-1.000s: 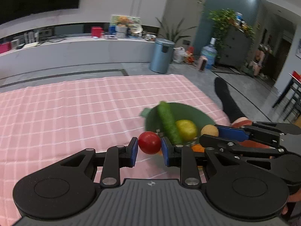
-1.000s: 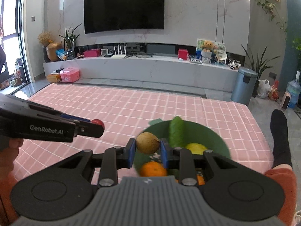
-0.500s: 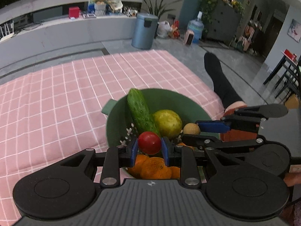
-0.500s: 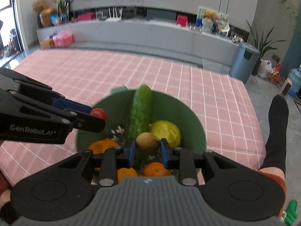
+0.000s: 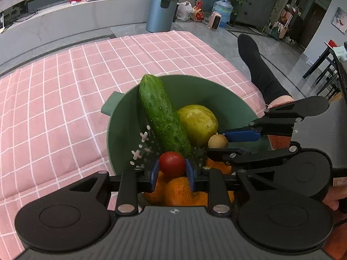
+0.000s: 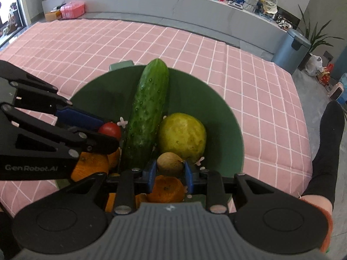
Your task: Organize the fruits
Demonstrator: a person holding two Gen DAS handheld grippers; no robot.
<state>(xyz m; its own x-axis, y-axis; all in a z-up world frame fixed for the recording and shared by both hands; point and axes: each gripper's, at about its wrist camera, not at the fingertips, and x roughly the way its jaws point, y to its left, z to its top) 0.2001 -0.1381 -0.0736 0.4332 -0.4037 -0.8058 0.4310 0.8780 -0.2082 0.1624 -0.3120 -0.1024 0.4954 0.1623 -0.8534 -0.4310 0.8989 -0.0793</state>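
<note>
Inside the matt green plastic bowl (image 5: 229,99), a bumpy, glossy cucumber (image 5: 162,117) leans beside a dimpled yellow-green fruit (image 5: 198,122), above rough-skinned oranges (image 5: 182,191), on checked pink cloth (image 5: 54,108).

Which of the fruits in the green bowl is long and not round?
The cucumber. It is long and dark green, and its far end leans on the bowl's rim; the yellow-green fruit and the oranges are round.

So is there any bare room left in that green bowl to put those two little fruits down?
Some. The green bowl is bare along its far wall, on both sides of the cucumber: left of it, and behind the yellow-green fruit. The near part is crowded with oranges, right under the tomato and the small brown fruit.
</note>
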